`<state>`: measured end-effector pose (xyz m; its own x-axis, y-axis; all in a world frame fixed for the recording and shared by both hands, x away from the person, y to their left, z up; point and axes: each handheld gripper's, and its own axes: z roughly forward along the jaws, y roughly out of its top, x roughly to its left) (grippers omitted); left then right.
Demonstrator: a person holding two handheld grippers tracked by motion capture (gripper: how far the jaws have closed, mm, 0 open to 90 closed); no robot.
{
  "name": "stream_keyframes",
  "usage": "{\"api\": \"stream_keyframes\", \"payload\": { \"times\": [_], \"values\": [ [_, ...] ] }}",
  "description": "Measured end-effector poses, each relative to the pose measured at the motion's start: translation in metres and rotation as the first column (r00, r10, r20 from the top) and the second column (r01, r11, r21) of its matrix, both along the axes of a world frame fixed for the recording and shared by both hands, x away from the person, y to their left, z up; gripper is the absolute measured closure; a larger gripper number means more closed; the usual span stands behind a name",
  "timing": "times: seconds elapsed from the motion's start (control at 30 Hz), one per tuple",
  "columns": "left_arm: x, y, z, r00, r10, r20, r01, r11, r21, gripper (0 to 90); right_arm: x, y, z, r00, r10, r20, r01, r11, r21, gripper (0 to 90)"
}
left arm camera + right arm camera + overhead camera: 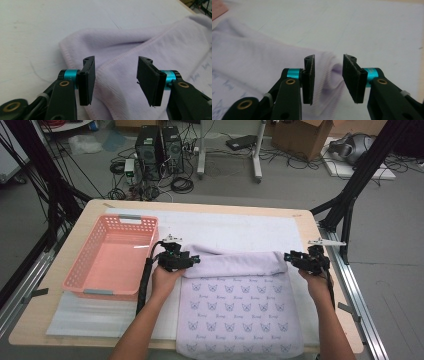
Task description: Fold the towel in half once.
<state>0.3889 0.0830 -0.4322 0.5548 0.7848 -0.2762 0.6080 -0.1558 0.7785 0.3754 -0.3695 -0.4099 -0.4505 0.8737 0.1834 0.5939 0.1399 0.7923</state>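
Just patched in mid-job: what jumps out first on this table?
The lilac towel with butterfly print, at the table's near middle, its far edge folded into a roll. Left tongs and right tongs sit open at that roll's two ends. A pink basket stands left of the towel.

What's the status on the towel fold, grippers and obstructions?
Left gripper open, right gripper open, pads off cloth. Lilac towel folded at far edge, near end overhanging the table. Pink basket left of it, not in the way.

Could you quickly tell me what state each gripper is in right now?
Left gripper: open, towel edge between its jaws, unpinched.
Right gripper: open over the towel's folded end.
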Motion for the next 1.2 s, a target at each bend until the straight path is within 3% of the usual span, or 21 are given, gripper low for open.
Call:
{"api": "stream_keyframes", "payload": {
  "times": [0.1, 0.17, 0.2, 0.23, 0.3, 0.33, 0.47, 0.5, 0.53, 0.6, 0.77, 0.9, 1.0, 1.07, 1.13, 1.2],
  "values": [
    [-0.005, -0.003, -0.005, 0.9998, 0.014, 0.010, -0.014, 0.9999, 0.006, 52.0, -0.006, 0.010, -0.009, 0.9993, 0.022, -0.031, -0.024, 0.998, -0.059, 62.2],
    [-0.008, -0.003, -0.012, 0.9992, 0.035, -0.017, -0.035, 0.9994, 0.006, 57.7, -0.008, 0.012, -0.014, 0.9985, 0.029, -0.047, -0.033, 0.996, -0.087, 74.4],
    [-0.009, -0.003, -0.014, 0.9993, 0.028, -0.024, -0.028, 0.9994, 0.020, 63.5, -0.011, 0.011, -0.016, 0.9976, 0.044, -0.052, -0.049, 0.995, -0.085, 84.8],
    [-0.013, -0.004, -0.016, 0.9996, 0.028, 0.004, -0.028, 0.9987, 0.042, 69.4, -0.013, 0.011, -0.016, 0.9979, 0.046, -0.047, -0.050, 0.995, -0.091, 85.2],
    [-0.017, -0.004, -0.015, 0.9996, 0.023, 0.014, -0.024, 0.9977, 0.063, 85.0, -0.017, 0.008, -0.016, 0.9987, 0.033, -0.038, -0.036, 0.995, -0.092, 86.1],
    [-0.019, -0.004, -0.014, 0.9996, 0.020, 0.017, -0.021, 0.9977, 0.065, 85.8, -0.019, 0.007, -0.015, 0.9991, 0.030, -0.029, -0.033, 0.995, -0.092, 86.2],
    [-0.032, 0.001, -0.006, 0.9985, -0.011, 0.054, 0.008, 0.9984, 0.056, 86.8, -0.031, 0.003, -0.009, 0.9993, 0.032, 0.020, -0.030, 0.997, -0.073, 85.9],
    [-0.039, 0.001, -0.002, 0.9965, -0.031, 0.078, 0.026, 0.9977, 0.063, 86.8, -0.035, 0.002, -0.007, 0.9985, 0.037, 0.040, -0.034, 0.997, -0.069, 85.7],
    [-0.046, 0.002, 0.001, 0.9940, -0.038, 0.102, 0.034, 0.9986, 0.039, 86.7, -0.042, 0.002, -0.005, 0.9974, 0.044, 0.056, -0.041, 0.997, -0.061, 85.6],
    [-0.056, 0.004, 0.004, 0.9909, -0.059, 0.121, 0.055, 0.9978, 0.036, 86.7, -0.052, 0.002, -0.004, 0.9944, 0.062, 0.086, -0.056, 0.996, -0.065, 85.5],
    [-0.080, 0.010, 0.004, 0.9839, -0.097, 0.150, 0.097, 0.9953, 0.004, 86.5, -0.079, -0.002, -0.009, 0.9907, 0.084, 0.107, -0.076, 0.994, -0.074, 85.6],
    [-0.094, 0.014, -0.003, 0.9817, -0.114, 0.152, 0.118, 0.9929, -0.014, 86.4, -0.097, -0.007, -0.013, 0.9891, 0.091, 0.116, -0.084, 0.994, -0.063, 85.5],
    [-0.107, 0.017, -0.008, 0.9802, -0.126, 0.153, 0.133, 0.9906, -0.033, 86.3, -0.109, -0.009, -0.016, 0.9906, 0.102, 0.090, -0.095, 0.992, -0.081, 83.8],
    [-0.112, 0.019, -0.009, 0.9788, -0.136, 0.153, 0.144, 0.9889, -0.038, 85.9, -0.115, -0.010, -0.018, 0.9899, 0.117, 0.081, -0.110, 0.991, -0.081, 76.5],
    [-0.114, 0.020, -0.008, 0.9768, -0.143, 0.159, 0.153, 0.9869, -0.051, 83.2, -0.117, -0.010, -0.019, 0.9918, 0.105, 0.074, -0.100, 0.993, -0.065, 62.1],
    [-0.117, 0.019, -0.007, 0.9723, -0.149, 0.180, 0.161, 0.9854, -0.056, 78.0, -0.117, -0.009, -0.018, 0.9917, 0.095, 0.086, -0.092, 0.995, -0.048, 56.0]
  ]
}}
